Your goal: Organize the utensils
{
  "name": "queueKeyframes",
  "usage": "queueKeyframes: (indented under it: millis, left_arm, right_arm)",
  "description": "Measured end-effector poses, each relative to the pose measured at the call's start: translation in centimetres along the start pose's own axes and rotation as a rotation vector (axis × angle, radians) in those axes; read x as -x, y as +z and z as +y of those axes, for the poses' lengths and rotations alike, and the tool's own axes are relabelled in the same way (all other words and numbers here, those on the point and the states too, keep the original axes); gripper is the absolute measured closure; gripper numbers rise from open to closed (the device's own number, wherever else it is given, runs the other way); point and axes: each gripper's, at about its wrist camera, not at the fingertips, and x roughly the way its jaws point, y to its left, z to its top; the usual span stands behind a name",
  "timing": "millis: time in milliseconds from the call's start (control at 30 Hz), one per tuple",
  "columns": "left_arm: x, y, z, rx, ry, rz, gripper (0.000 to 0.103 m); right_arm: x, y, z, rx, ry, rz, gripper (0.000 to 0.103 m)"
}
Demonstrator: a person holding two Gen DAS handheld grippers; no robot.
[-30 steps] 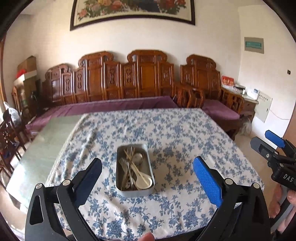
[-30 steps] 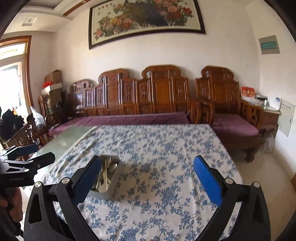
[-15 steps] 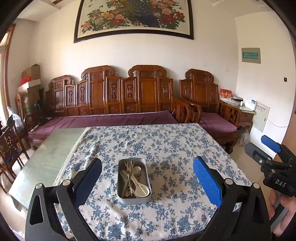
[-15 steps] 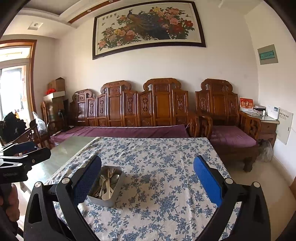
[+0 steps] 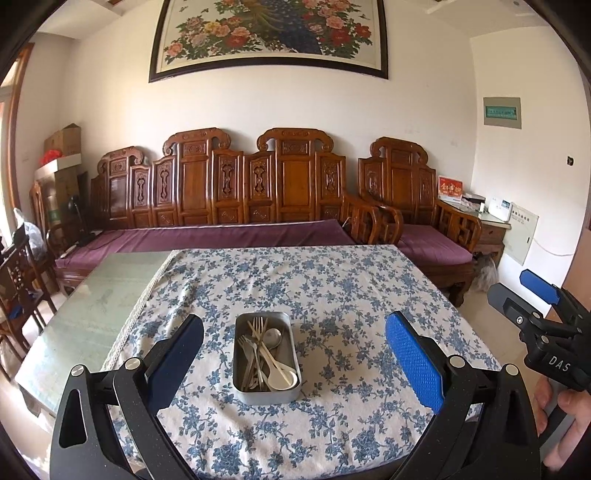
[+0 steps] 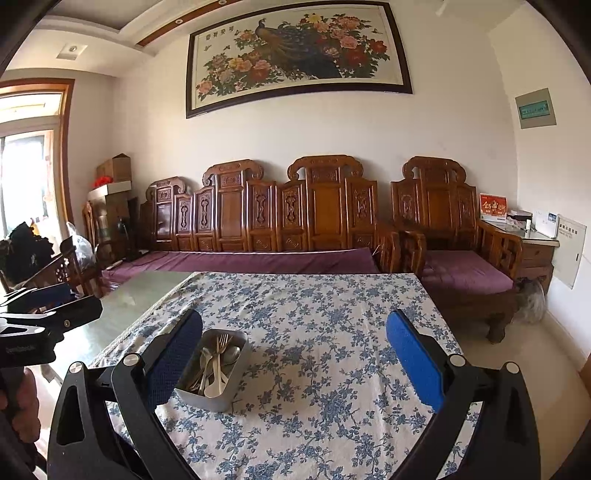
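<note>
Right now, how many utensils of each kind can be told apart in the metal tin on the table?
forks: 2
metal spoon: 1
white spoon: 1
Total: 4 that can be told apart; they lie piled in the tin, so more may be hidden beneath.

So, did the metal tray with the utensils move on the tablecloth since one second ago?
No. The metal tray keeps its spot relative to the tablecloth's lace edge. Only the cameras tilted upward, showing more of the painting.

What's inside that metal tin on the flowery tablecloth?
The metal tin holds jumbled forks, a metal spoon and a white spoon. Whatever lies beneath the pile is covered.
</note>
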Motion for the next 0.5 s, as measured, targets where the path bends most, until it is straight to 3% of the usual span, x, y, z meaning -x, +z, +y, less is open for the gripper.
queueKeyframes:
  millis: [500]
  left_arm:
    - [0.09,-0.14,-0.01,-0.002,0.005,-0.005,0.008]
  right_arm:
    - [-0.17,-0.1,0.04,0.0,0.0,0.002,0.003]
